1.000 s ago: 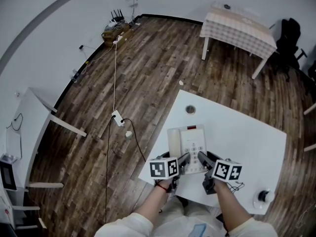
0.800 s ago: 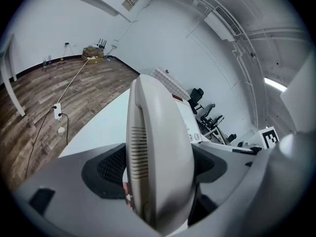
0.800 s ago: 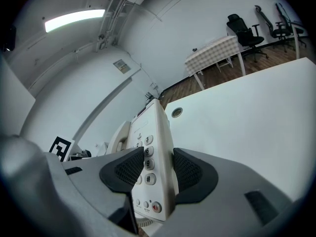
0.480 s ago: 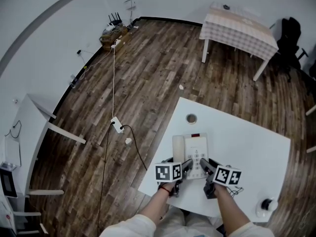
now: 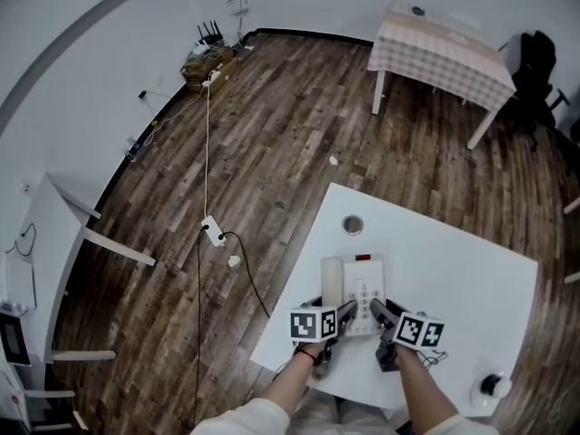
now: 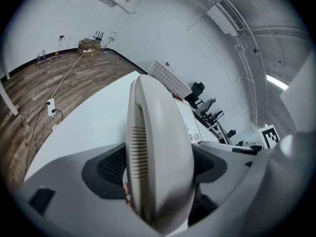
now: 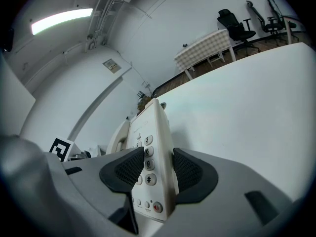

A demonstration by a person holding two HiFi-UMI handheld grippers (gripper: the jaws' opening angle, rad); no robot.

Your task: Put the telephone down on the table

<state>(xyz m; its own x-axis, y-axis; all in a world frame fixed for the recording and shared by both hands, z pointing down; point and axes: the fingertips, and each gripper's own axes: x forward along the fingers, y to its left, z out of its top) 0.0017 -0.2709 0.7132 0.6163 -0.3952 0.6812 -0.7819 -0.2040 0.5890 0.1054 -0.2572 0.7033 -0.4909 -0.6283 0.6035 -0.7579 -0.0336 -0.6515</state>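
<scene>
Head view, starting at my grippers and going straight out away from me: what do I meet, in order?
Left gripper and right gripper, level with each other and both clamped on the telephone → round hole in the white table → small white scrap on the floor → table with checked cloth.

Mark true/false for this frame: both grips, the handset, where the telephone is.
1. The left gripper is shut on the handset. True.
2. The right gripper is open and empty. False: its jaws clamp the keypad edge of the telephone.
3. The handset hangs off the telephone. False: it sits in place along the telephone's left side.
4. The telephone is over the white table. True.
5. A checked-cloth table stands across the room. True.
</scene>
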